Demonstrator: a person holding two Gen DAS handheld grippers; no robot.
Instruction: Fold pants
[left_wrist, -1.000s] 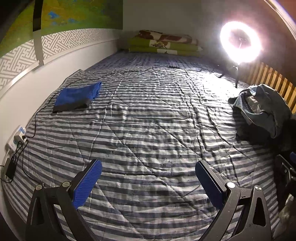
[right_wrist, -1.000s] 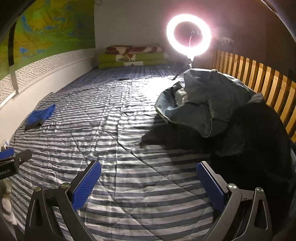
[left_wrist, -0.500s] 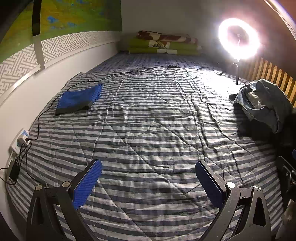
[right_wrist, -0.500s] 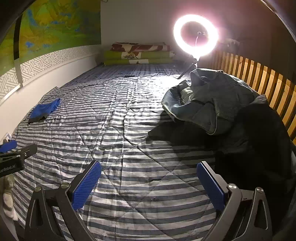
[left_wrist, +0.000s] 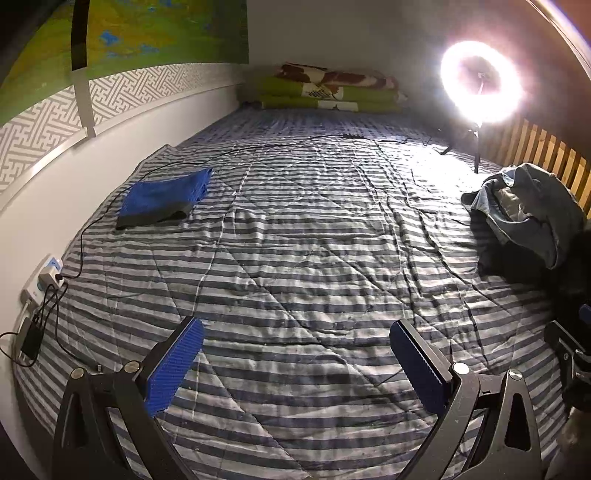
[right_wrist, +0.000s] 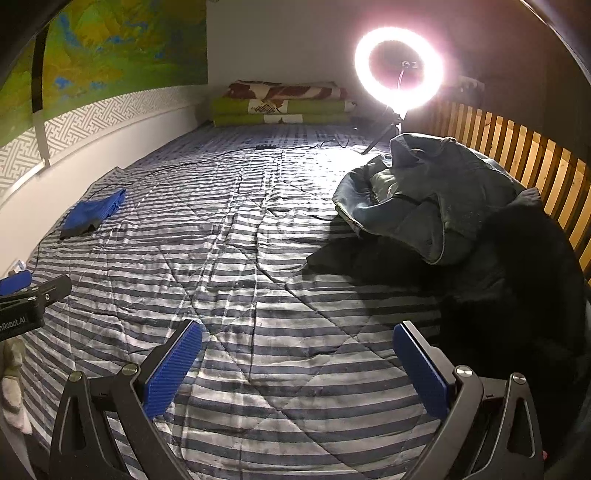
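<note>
You hold both grippers low over the striped quilt (left_wrist: 295, 258), and neither has anything in it. Your left gripper (left_wrist: 295, 360) has its jaws spread wide, blue ribbed pads (left_wrist: 173, 365) apart with only bare quilt between them. Your right gripper (right_wrist: 297, 358) is the same: jaws fully apart, pads (right_wrist: 171, 367) clear of any cloth. The pants to fold lie in a crumpled heap on the right side of the bed, against the wooden slat rail (right_wrist: 517, 155): a grey-blue denim pair (right_wrist: 424, 199) bunched on top, resting partly on a dark garment (right_wrist: 517, 280) that spreads toward your right gripper. From the left wrist view the same denim heap (left_wrist: 528, 206) sits well off to the right, far from your left gripper. On the far left of the quilt, near the wall, lies a folded blue cloth (left_wrist: 162, 197), beside a black cable (left_wrist: 258, 147) running across the bed. A lit ring light (right_wrist: 399, 68) stands on a tripod behind the heap, and folded blankets (right_wrist: 284, 103) are stacked at the far end.
</note>
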